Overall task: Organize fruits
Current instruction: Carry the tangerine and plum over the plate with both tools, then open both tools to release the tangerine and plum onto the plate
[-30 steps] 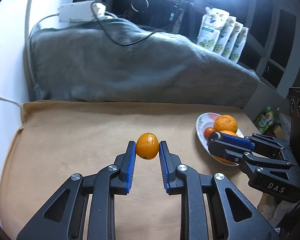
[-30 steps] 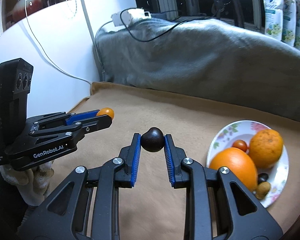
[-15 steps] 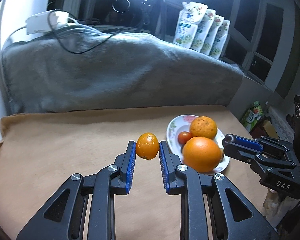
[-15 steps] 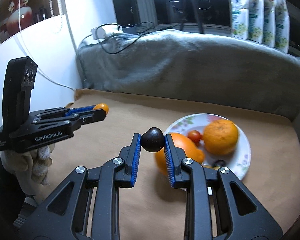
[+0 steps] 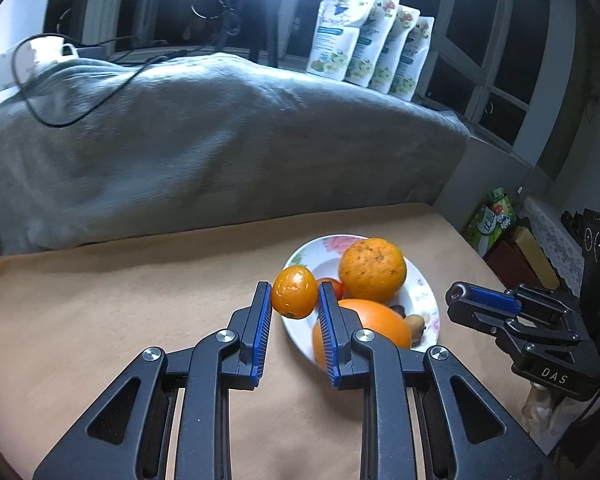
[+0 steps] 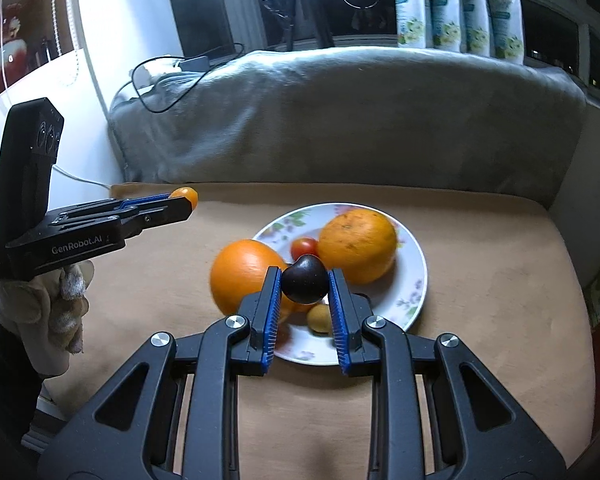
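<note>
A small orange fruit (image 5: pixel 294 297) is clamped in the left hand-held gripper (image 5: pixel 294 300); a dark plum-like fruit (image 6: pixel 304 279) in the right hand-held gripper (image 6: pixel 304 280). Both hover over the near edge of the plate (image 6: pixel 414 280), which already holds several fruits; these two remain unplaced.

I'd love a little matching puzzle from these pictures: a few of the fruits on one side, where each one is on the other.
Things:
1. small orange fruit
2. dark plum-like fruit
3. small red tomato

Places:
A. lying on the flowered plate
B. pinched in the left claw
C. pinched in the right claw

Pairs: 1-B, 2-C, 3-A
</note>
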A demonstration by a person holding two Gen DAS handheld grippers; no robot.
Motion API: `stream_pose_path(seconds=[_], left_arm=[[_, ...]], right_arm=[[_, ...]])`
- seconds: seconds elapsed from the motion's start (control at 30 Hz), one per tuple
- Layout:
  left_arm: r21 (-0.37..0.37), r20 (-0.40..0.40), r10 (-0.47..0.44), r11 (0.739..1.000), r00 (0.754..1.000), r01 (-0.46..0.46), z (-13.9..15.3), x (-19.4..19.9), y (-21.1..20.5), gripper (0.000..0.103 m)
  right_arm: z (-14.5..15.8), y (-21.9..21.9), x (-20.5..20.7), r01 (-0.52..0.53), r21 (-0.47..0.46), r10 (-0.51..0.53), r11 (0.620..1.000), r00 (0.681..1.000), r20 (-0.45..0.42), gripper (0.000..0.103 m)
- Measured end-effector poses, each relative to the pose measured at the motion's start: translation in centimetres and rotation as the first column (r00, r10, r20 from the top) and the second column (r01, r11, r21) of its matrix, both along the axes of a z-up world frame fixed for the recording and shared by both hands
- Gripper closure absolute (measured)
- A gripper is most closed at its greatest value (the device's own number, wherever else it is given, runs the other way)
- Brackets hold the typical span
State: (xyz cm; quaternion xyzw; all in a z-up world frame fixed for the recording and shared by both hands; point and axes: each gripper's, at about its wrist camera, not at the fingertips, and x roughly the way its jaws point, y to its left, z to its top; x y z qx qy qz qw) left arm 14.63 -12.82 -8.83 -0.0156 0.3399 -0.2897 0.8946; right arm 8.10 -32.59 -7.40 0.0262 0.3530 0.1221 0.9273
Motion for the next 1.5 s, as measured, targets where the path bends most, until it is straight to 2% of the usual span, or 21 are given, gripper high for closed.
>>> stream_pose_path(seconds=[0.4, 1.5], left_arm=[[0.018, -0.015, -0.047, 0.999, 0.999, 0.047, -0.1, 1.6, -3.5, 0.081], [0.042, -0.037, -0.091, 0.995, 0.995, 0.092, -0.7, 2.4, -5.8, 0.081]], right_arm=[[-1.6, -1.8, 1.1, 0.009, 0.026, -0.009, 1.000, 0.999, -0.032, 0.078], [-3.2, -1.3, 2.6, -0.039, 0.037, 0.041, 0.999, 0.998, -0.056, 0.078]])
